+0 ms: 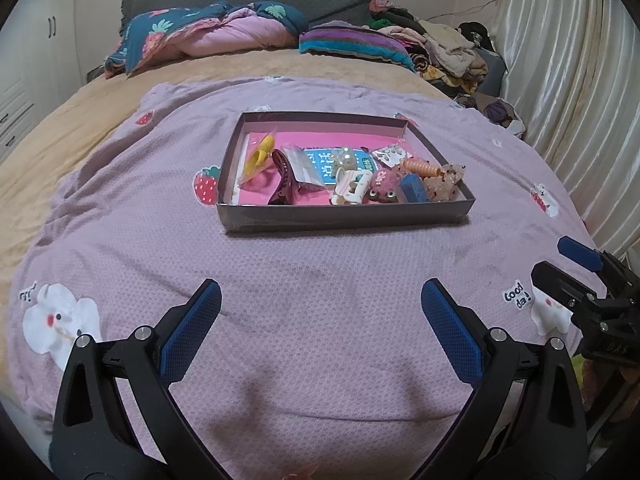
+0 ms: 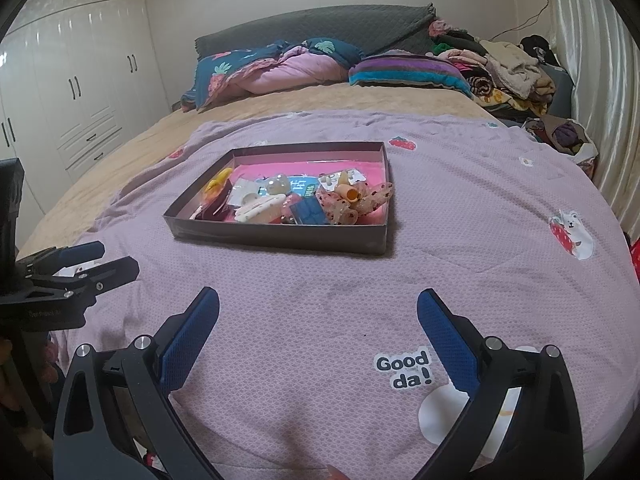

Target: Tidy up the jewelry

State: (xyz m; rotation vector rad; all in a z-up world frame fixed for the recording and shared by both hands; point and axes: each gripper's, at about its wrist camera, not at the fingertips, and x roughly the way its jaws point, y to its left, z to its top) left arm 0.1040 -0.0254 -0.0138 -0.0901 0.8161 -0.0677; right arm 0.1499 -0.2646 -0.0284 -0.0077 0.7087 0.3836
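Jewelry tray (image 1: 344, 216): shallow dark box w/ pink lining, sits flat on lilac printed blanket (image 1: 320, 300) on the bed, ahead of both my grippers, well apart from them. Contents piled loosely, mostly toward near edge & right end. Seen in left wrist view: yellow clip (image 1: 259, 155) at far left, dark red claw clip (image 1: 285, 178) beside it, small clear bags (image 1: 303, 168), blue printed card (image 1: 332, 164) under a pale bead piece, white clip (image 1: 351, 188), blue block (image 1: 414, 189), orange spiral tie (image 1: 420, 167), sheer dotted scrunchie (image 1: 444, 182) in near right corner. Finer details too small to tell.

My left gripper (image 1: 321, 304): fingers spread wide, nothing between, over bare blanket. My right gripper (image 2: 318, 312): fingers also wide, empty, above blanket near "Good da!" print (image 2: 404, 370).

Each gripper shows at edge of the other's view. Far end of bed: folded quilt (image 1: 208, 36), striped towel (image 1: 352, 44), clothes heap (image 1: 440, 56). White wardrobe (image 2: 72, 92) to left.
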